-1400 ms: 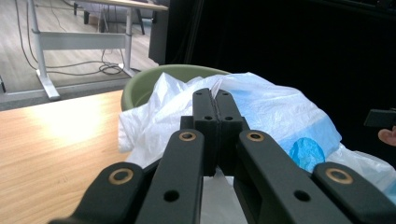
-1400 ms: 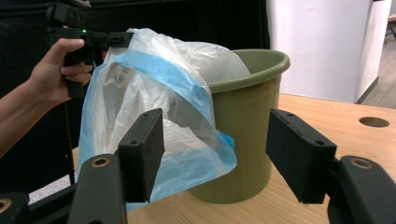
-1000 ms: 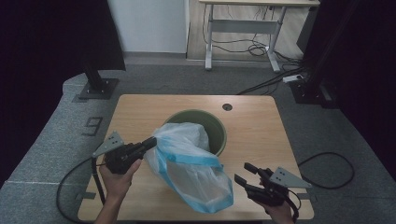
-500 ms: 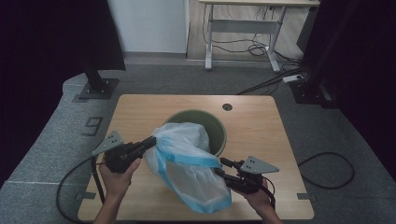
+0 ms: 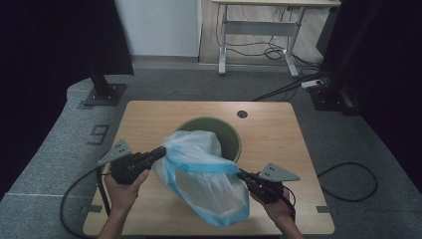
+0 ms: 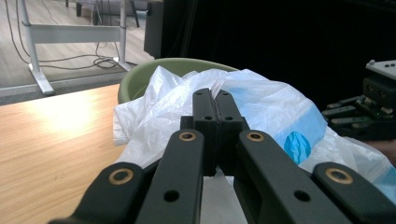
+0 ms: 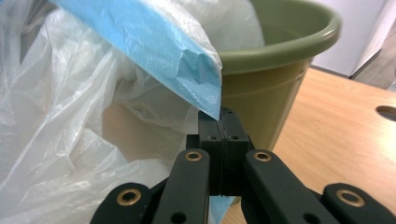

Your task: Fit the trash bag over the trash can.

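Both tongs, left (image 5: 158,152) and right (image 5: 243,175), clamped tight on opposite edges of the bag (image 5: 204,179) stretched between them, partly in the bin (image 5: 230,134); thin film liable to tear or slip if pulled wider.

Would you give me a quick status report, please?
Left gripper and right gripper shut on plastic bag. Bag stretched between them, partly over green bin. Nothing obstructing.

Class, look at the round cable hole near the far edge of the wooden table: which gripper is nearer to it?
Right. The right gripper sits at the bag's right edge, below the round cable hole; the left gripper is farther off, left of the green bucket.
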A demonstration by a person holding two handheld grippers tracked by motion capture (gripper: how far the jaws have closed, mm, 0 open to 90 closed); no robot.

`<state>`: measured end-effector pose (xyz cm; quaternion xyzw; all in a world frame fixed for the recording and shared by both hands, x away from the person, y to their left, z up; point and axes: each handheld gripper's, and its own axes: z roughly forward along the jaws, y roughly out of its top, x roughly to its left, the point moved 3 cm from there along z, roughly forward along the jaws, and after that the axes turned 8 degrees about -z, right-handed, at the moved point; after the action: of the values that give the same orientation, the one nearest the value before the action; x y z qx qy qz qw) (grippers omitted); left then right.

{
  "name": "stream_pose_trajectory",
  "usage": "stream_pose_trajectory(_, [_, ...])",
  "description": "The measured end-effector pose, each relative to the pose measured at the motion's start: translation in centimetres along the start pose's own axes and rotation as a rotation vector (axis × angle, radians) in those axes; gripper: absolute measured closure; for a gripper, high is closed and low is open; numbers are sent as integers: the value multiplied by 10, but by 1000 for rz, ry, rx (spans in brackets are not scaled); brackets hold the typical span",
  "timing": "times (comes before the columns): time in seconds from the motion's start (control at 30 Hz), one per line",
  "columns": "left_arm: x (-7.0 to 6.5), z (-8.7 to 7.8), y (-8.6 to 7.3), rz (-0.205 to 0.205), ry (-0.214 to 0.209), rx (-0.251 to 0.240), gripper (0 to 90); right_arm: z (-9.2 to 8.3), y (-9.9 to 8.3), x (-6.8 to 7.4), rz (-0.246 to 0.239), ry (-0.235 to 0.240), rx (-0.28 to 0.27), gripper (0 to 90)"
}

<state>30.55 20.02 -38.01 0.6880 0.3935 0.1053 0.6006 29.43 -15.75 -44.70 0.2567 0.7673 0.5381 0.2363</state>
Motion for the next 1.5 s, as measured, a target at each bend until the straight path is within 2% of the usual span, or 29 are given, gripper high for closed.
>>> stream_pose_trajectory(0.23, [1,-1,1,6,-2,17,897,-13,13,-6,-4,-40,-46,889])
stream_pose_trajectory(0.33, [1,-1,0,9,1,23,896,-20,25,-11,-10,-64,-68,889])
stream_pose_trajectory(0.53, [2,0,2,15,-5,33,896,-23,39,-15,-24,-85,-82,889])
stream_pose_trajectory(0.6, [4,0,7,21,2,43,895,-22,49,-18,-39,-91,-86,889])
stream_pose_trajectory(0.67, [4,1,9,25,6,48,896,-22,52,-18,-46,-92,-83,890])
stream_pose_trajectory(0.7, [4,2,14,32,7,58,895,-19,62,-20,-62,-98,-80,890])
stream_pose_trajectory(0.83, [6,3,21,32,2,60,895,-17,77,-24,-84,-105,-88,890])
stream_pose_trajectory(1.0, [10,5,27,27,0,70,895,-15,90,-29,-96,-116,-95,890])
stream_pose_trajectory(1.13, [16,7,33,8,-2,75,895,-9,98,-36,-116,-138,-73,890])
stream_pose_trajectory(1.4, [30,17,36,-6,36,93,895,16,98,-61,-69,-163,-37,890])
stream_pose_trajectory(1.5, [35,19,36,-11,48,96,896,27,97,-66,-72,-163,-19,890])
